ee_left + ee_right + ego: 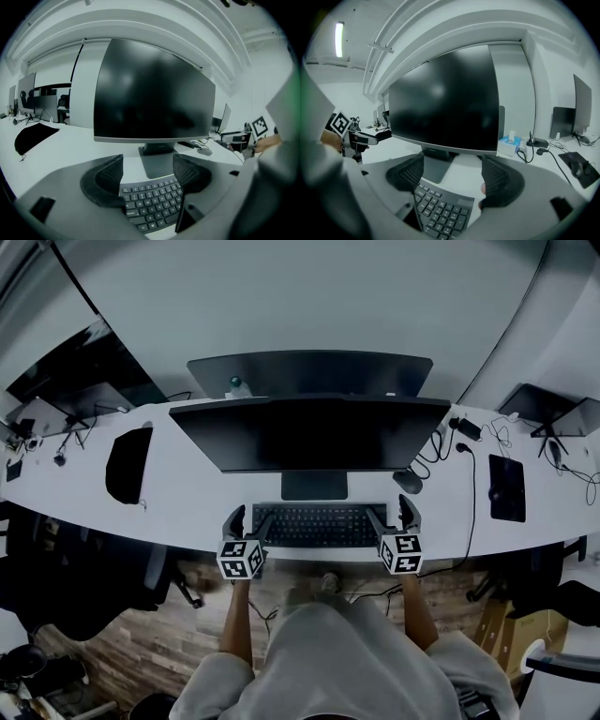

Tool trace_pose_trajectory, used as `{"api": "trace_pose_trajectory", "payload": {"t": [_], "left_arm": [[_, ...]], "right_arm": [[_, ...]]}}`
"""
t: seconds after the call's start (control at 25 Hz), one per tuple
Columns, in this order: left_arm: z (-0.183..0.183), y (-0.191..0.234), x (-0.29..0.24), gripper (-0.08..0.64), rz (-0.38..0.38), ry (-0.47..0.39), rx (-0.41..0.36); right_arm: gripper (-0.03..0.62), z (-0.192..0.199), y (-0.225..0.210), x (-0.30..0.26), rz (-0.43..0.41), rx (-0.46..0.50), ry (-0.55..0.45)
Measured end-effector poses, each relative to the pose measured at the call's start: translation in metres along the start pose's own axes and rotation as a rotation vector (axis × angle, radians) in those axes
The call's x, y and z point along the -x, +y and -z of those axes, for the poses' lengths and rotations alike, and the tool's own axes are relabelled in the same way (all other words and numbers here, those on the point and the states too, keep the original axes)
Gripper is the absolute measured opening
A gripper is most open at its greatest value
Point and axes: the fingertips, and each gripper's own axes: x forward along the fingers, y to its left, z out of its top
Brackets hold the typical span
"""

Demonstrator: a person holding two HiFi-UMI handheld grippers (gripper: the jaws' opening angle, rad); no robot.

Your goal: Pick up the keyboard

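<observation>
**Q:** Head view: what is the status of the pick?
**A:** The keyboard (319, 525) lies flat on the desk (187, 498), in front of the monitor (309, 432) stand. The left gripper (249, 521) is at its left end and the right gripper (392, 516) at its right end. It is not lifted.

**Q:** Left gripper view?
**A:** The jaws stand wide apart. The keyboard's left end shows between and below them, and no pad presses on it.

**Q:** Right gripper view?
**A:** Same condition. The jaws are wide, the keyboard's right end lies between them, and there is no grip.

**Q:** What remains?
**A:** The approach looks nearly complete. Seating the jaws, closing on both ends and lifting are not yet done.
</observation>
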Motion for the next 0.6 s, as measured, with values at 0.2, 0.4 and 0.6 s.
{"api": "trace_pose_trajectory", "payload": {"t": [0.2,0.4,0.6], "left_arm": [[0.008,0.006,-0.009,0.313,-0.001,0.027,0.017],[0.018,0.016,-0.015,0.313,0.012,0.062,0.042],[0.033,0.025,-0.029,0.313,0.038,0.110,0.060]], "right_arm": [[0.371,0.011,-0.002,-0.005,0.002,-0.011,0.027],[0.371,0.021,0.002,-0.012,0.013,-0.027,0.061],[0.371,0.027,0.004,-0.020,0.043,-0.040,0.087]]}}
